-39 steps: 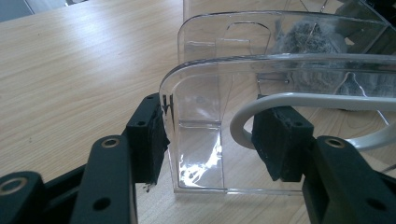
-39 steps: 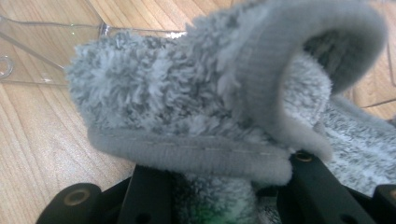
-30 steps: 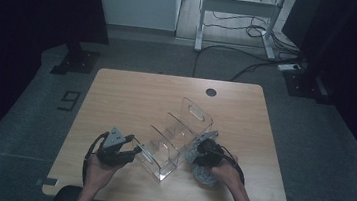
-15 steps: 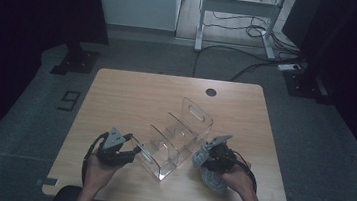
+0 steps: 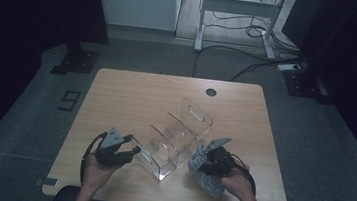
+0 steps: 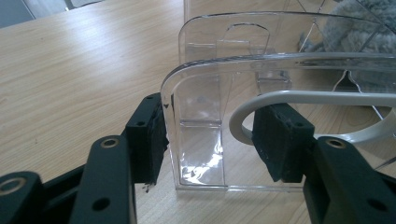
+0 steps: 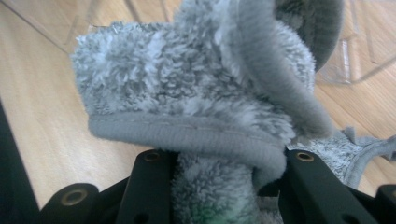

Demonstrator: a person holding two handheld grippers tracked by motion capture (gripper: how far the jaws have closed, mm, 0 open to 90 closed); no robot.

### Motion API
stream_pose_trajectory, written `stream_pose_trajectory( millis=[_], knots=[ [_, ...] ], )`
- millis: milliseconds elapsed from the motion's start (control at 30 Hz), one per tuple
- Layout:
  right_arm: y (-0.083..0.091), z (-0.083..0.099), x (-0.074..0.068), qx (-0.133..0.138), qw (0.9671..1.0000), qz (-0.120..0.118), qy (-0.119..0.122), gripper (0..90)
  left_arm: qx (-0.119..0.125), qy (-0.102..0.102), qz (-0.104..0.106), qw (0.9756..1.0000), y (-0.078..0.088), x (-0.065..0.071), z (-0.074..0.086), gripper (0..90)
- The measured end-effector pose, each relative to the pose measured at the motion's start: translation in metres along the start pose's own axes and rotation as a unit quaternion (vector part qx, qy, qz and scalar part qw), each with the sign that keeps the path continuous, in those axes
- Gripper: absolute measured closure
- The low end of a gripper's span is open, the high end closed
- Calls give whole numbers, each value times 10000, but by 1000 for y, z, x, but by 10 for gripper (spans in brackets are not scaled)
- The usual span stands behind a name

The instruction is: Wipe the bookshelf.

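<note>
Near the tabletop's (image 5: 132,88) front edge, your right hand-held gripper (image 7: 219,163) is clenched on a fluffy grey terry cloth (image 7: 196,88) with a smooth rolled hem, bunched thick between its jaws. Left of it, your left hand-held gripper (image 6: 210,135) straddles the near wall of the clear acrylic divided organiser (image 5: 175,140); its jaws have just been closing, one pad against the wall, the other apart from it. Behind the organiser, bare pale wood runs to the far edge.
</note>
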State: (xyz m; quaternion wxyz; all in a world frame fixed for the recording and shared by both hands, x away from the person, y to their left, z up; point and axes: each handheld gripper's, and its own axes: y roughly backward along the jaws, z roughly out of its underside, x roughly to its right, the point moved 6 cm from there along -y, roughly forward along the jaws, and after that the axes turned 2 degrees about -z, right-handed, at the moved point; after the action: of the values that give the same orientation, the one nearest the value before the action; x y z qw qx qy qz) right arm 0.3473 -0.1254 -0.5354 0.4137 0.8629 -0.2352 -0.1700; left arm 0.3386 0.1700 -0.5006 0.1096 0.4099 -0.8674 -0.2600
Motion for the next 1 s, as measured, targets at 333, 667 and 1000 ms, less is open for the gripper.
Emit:
stream_pose_trajectory(
  millis=[333,667,1000],
  knots=[
    [-16,-14,-25,0,9991,-325,260,637,1,10,39,10000,-1,3,-1,459],
    [-29,-26,-31,81,9987,-227,449,620,21,56,155,9999,-3,5,-1,461],
    [-38,-30,-28,-19,9987,-87,498,661,14,72,98,9999,-5,5,-3,464]
  ],
)
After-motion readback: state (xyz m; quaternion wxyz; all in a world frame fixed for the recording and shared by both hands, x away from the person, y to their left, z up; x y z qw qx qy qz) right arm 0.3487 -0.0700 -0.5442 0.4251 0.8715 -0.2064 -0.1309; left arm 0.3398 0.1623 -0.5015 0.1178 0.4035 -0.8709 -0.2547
